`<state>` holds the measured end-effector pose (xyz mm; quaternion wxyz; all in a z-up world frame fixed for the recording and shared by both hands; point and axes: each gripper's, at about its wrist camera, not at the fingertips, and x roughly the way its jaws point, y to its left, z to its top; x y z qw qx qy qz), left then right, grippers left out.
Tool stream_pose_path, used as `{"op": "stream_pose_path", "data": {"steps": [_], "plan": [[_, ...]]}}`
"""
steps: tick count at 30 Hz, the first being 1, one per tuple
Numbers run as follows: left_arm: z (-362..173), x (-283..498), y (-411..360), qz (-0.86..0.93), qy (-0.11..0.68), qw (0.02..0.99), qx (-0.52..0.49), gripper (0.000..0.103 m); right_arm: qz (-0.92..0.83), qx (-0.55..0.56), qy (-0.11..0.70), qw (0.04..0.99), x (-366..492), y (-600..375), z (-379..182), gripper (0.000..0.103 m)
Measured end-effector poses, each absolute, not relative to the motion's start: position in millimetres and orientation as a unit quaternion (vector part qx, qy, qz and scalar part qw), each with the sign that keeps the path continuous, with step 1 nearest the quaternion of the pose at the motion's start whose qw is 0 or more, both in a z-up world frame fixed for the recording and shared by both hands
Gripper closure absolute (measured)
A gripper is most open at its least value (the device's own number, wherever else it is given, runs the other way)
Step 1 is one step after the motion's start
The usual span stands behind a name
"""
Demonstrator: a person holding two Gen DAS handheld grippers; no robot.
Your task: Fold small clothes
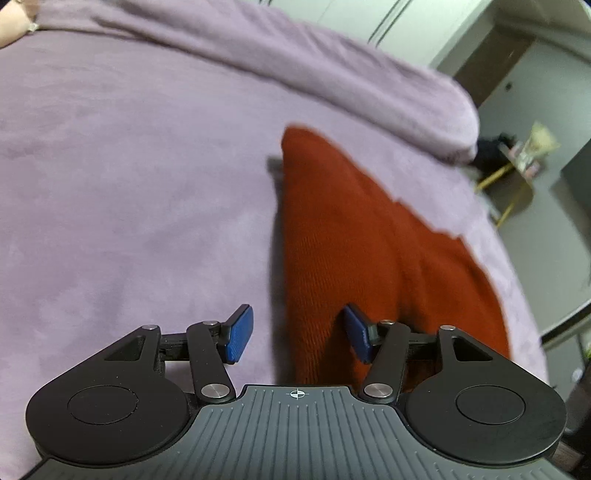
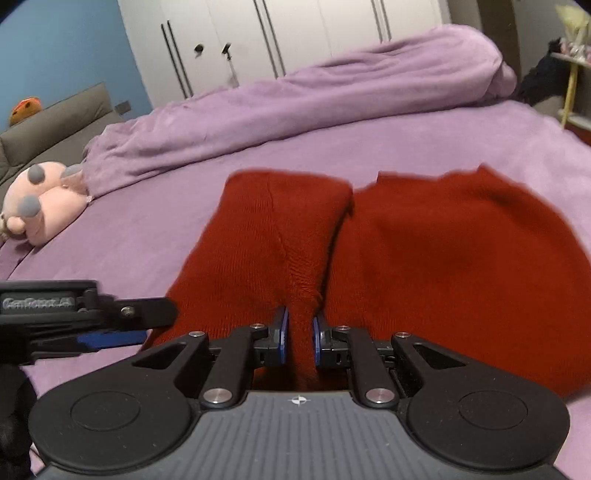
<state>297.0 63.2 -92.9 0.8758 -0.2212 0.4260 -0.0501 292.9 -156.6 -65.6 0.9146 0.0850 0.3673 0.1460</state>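
A red knit garment (image 2: pixel 424 258) lies on the purple bed sheet (image 2: pixel 166 206), partly folded, with a sleeve-like part (image 2: pixel 277 229) laid to the left. My right gripper (image 2: pixel 300 332) is shut on a pinched fold of the red knit. In the left wrist view my left gripper (image 1: pixel 299 332) is open, its jaws wide apart, with the left edge of the red garment (image 1: pixel 351 240) between them. The left gripper's blue fingers (image 2: pixel 110 338) show at the left of the right wrist view, beside the garment's near left edge.
A bunched purple duvet (image 2: pixel 295 96) lies across the far side of the bed. A pink plush toy (image 2: pixel 40 203) sits at the left by a grey headboard (image 2: pixel 59 114). White wardrobe doors (image 2: pixel 295 33) stand behind. A yellow-legged side table (image 1: pixel 513 177) stands off the bed's right edge.
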Motion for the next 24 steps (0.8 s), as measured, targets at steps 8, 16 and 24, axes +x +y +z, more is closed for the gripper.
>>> {"op": "stream_pose_path", "data": {"steps": [8, 16, 24], "plan": [[-95, 295, 65, -0.054, 0.421, 0.877, -0.225, 0.041, 0.159, 0.187, 0.351, 0.904, 313, -213, -54, 0.039], [-92, 295, 64, -0.054, 0.425, 0.876, -0.221, 0.041, 0.225, 0.280, 0.416, 0.835, 350, -206, -88, 0.066], [-92, 291, 62, -0.057, 0.425, 0.878, -0.212, 0.040, 0.243, 0.303, 0.416, 0.822, 363, -198, -90, 0.051]]}}
